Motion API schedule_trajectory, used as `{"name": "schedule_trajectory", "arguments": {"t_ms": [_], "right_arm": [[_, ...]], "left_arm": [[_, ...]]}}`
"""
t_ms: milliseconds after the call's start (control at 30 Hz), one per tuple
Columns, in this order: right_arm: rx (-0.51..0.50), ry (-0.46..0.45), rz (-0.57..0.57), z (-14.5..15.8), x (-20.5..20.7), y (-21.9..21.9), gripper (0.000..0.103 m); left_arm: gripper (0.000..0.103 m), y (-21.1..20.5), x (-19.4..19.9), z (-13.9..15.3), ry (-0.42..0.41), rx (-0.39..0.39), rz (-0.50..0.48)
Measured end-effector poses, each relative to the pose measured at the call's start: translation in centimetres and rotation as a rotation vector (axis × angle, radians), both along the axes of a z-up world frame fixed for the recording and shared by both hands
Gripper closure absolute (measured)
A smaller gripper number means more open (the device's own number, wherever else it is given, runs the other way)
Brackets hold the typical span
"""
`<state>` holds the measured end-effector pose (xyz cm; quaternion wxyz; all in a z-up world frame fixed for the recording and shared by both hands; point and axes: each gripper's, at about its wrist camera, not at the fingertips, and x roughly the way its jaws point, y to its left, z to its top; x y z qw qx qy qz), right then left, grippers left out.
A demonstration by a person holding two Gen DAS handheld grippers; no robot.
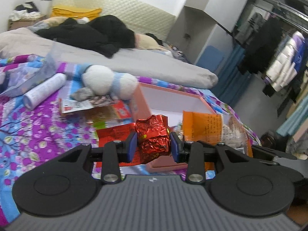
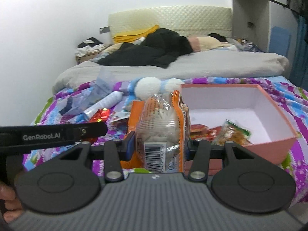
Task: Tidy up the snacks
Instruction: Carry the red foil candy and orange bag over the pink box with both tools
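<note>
Left wrist: floral bedspread [image 1: 38, 127] beneath pink box [image 1: 142, 104].

home bedroom | bed [image 2: 192, 65] with padded headboard [image 2: 173, 17] at far end | clothes rack [image 1: 279, 53] crammed full, far right | plush toy [image 1: 107, 80] on patterned bedspread [image 1: 38, 127]

Both views are lit evenly and rather brightly by soft indoor light; its source cannot be told. Strong shadows are hardly seen. The white wall [image 2: 57, 28] is washed out, and small glints are given by the crumpled red foil packet [image 1: 153, 134]. Straight lines are bent strongly toward the edges, and the corners are darkened. The clothes rack [image 1: 279, 53] is smeared by blur, while the far bedding looks soft.
</note>
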<state>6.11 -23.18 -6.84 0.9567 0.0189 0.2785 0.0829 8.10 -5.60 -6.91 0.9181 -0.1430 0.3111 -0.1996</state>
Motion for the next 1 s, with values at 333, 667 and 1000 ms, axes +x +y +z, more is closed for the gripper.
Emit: {"name": "schedule_trajectory", "arguments": {"t_ms": [333,667,1000], "right_arm": [[0.026,0.034,-0.093,-1.0,0.5,-3.9,0.053],[-0.004,-0.032,-0.201,-0.5,6.7,-9.0,0.053],[0.009,0.035,-0.271,-1.2,13.8,-14.0,0.052]], "left_arm": [[0.061,-5.5,2.8,-0.1,0.029,0.063,-0.104],[0.061,-10.0,11.3,1.4,-0.009,0.109,-0.168],[0.061,-15.0,19.5,0.1,0.09,0.195,-0.212]]}}
